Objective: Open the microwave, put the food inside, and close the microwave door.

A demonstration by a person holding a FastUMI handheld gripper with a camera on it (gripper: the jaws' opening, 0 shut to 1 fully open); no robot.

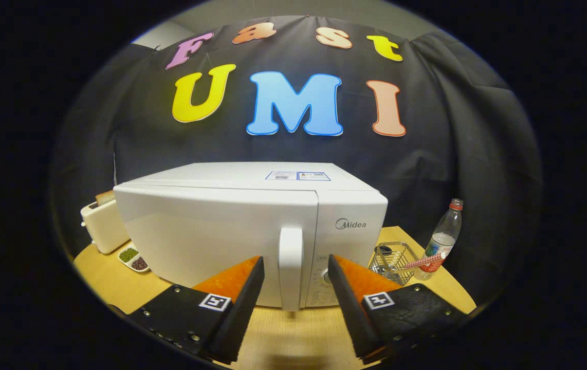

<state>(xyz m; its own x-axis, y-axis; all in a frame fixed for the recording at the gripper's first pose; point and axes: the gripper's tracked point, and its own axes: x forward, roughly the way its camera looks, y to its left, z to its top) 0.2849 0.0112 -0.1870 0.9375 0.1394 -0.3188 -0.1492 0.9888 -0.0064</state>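
A white microwave (221, 226) stands on the wooden table (288, 334) with its door closed. Its vertical white door handle (290, 267) sits at the door's right edge, beside the control panel with a knob. My gripper (295, 267) is open, and the handle lies between the two fingertips, with a gap on each side. The fingers (244, 288) do not touch the handle. No food item lies between the fingers.
A cream toaster (102, 223) holding a slice of bread stands left of the microwave, with a small divided dish (134, 258) in front of it. To the right are a wire basket (392, 262), a plastic bottle (442, 239) and a striped straw.
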